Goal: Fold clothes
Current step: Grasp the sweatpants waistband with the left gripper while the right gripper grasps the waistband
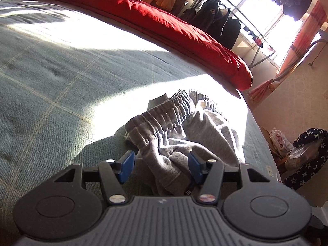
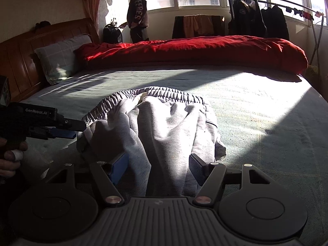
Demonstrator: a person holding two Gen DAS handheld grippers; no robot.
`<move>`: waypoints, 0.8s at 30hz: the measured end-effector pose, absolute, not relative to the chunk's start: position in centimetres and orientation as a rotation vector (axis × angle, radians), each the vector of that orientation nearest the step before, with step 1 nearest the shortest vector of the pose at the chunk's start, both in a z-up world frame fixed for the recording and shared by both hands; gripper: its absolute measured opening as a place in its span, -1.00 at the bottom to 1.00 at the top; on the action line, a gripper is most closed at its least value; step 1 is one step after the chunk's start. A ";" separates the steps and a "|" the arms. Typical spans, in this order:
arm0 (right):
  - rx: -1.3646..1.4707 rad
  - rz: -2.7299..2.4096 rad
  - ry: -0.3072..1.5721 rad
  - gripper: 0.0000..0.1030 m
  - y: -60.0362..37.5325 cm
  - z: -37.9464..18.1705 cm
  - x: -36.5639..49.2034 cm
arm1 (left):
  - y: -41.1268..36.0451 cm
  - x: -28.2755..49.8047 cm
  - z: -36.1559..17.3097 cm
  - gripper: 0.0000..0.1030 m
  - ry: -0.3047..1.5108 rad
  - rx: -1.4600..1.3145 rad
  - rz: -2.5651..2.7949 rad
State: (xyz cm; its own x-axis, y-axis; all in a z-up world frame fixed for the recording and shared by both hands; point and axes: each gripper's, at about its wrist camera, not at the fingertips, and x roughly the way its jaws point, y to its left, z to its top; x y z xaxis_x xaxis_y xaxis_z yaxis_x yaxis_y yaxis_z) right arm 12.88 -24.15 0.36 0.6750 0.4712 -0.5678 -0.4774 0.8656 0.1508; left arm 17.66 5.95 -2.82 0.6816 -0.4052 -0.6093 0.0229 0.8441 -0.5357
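Grey sweatpants [image 1: 184, 127] lie bunched on the green bed sheet [image 1: 51, 82], with the elastic waistband [image 2: 155, 91] on the far side. In the left wrist view, my left gripper [image 1: 161, 167] has a thick wad of the grey fabric between its blue pads, which press on both sides of it. The right wrist view shows my left gripper [image 2: 75, 132] at the left edge of the sweatpants [image 2: 164, 119], held by a hand [image 2: 10, 157]. My right gripper [image 2: 157, 169] has its pads closed on a wide fold at the near edge of the pants.
A rolled red duvet [image 2: 194, 49] lies along the far side of the bed, with a pillow [image 2: 59, 59] and wooden headboard [image 2: 20, 57] at left. A person [image 2: 137, 14] stands by the window beside a clothes rack [image 2: 256, 18]. Star-patterned fabric [image 1: 307, 160] sits beside the bed.
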 end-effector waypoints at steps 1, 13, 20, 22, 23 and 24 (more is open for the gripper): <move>-0.008 0.537 0.637 0.37 -24.1 0.4 12.9 | 6.0 18.1 -3.0 0.08 0.794 -0.530 -0.253; -0.006 0.538 0.649 0.37 -24.0 0.0 12.9 | 5.6 18.8 -3.9 -0.34 0.690 -0.555 -0.295; 0.018 0.539 0.670 0.37 -24.0 -0.6 13.6 | 4.7 19.5 -3.4 -0.37 0.688 -0.508 -0.374; 0.021 0.541 0.674 0.38 -23.9 -0.7 13.7 | 4.9 20.2 -4.3 -0.35 0.723 -0.523 -0.373; 0.022 0.543 0.676 0.38 -23.9 -0.8 13.8 | 5.0 20.3 -4.7 -0.34 0.733 -0.529 -0.369; 0.023 0.544 0.678 0.38 -23.9 -0.8 13.9 | 5.1 20.5 -5.1 -0.34 0.743 -0.535 -0.365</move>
State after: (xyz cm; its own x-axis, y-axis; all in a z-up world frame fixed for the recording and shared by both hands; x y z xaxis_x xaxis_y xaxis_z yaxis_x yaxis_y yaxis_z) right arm 13.85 -23.86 -0.84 0.6452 0.4852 -0.5902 -0.4704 0.8610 0.1935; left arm 20.53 5.14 -5.09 0.6839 -0.4919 -0.5387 0.1257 0.8068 -0.5772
